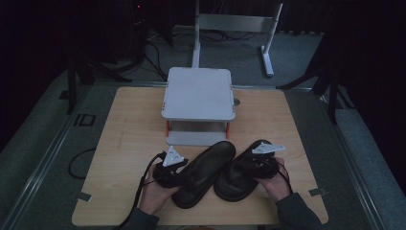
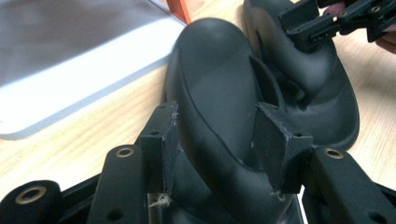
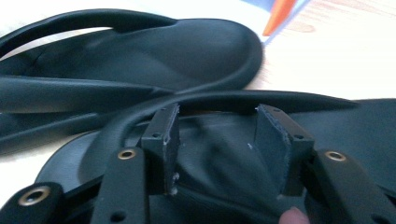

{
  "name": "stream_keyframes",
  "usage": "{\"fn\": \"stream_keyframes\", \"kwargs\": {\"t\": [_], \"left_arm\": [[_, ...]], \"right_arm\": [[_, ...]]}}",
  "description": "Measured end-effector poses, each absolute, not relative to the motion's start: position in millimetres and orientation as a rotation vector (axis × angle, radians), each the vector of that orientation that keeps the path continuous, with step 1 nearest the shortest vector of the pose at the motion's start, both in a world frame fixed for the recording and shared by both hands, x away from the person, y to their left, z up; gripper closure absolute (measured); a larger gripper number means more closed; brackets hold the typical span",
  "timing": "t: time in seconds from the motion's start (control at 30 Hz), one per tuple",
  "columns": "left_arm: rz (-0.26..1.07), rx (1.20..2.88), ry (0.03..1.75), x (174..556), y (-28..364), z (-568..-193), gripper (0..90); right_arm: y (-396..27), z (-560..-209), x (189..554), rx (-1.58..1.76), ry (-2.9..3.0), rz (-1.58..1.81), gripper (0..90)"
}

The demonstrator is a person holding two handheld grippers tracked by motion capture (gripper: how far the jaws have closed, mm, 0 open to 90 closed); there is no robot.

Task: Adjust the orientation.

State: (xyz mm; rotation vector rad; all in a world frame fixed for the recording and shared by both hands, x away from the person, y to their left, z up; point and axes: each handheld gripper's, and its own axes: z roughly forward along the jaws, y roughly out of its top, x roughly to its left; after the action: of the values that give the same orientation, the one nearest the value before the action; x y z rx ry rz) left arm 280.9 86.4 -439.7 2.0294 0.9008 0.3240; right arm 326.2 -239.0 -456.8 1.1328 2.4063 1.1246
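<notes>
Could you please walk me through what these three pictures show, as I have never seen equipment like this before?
A person sits at a wooden table and holds a hand tool with two black jaws in each hand. The top picture looks down from above; the other two come from cameras riding on each tool. On the table stand a small white shelf and two black sandals. The left gripper has its jaws around the left sandal; whether they press is unclear. The right gripper straddles the strap of the right sandal, seemingly without pinching it.
</notes>
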Motion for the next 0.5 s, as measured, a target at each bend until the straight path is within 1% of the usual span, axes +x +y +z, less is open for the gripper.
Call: {"fn": "stream_keyframes", "kwargs": {"t": [0.1,0.13,0.17,0.43,0.5], "left_arm": [[0.312,2.039,0.905,282,87,-444,50.2],[0.311,2.041,0.906,282,87,-446,50.1],[0.310,2.043,0.909,282,87,-447,50.0],[0.307,2.042,0.916,284,88,-449,49.8],[0.300,2.044,0.919,284,87,-451,49.8]], "right_arm": [[-237,-456,325,1.125,2.412,1.127,55.7],[-237,-456,323,1.124,2.423,1.134,58.9],[-237,-455,322,1.119,2.425,1.134,59.6],[-232,-456,314,1.087,2.506,1.174,59.9],[-229,-456,305,1.091,2.512,1.213,60.2]]}}
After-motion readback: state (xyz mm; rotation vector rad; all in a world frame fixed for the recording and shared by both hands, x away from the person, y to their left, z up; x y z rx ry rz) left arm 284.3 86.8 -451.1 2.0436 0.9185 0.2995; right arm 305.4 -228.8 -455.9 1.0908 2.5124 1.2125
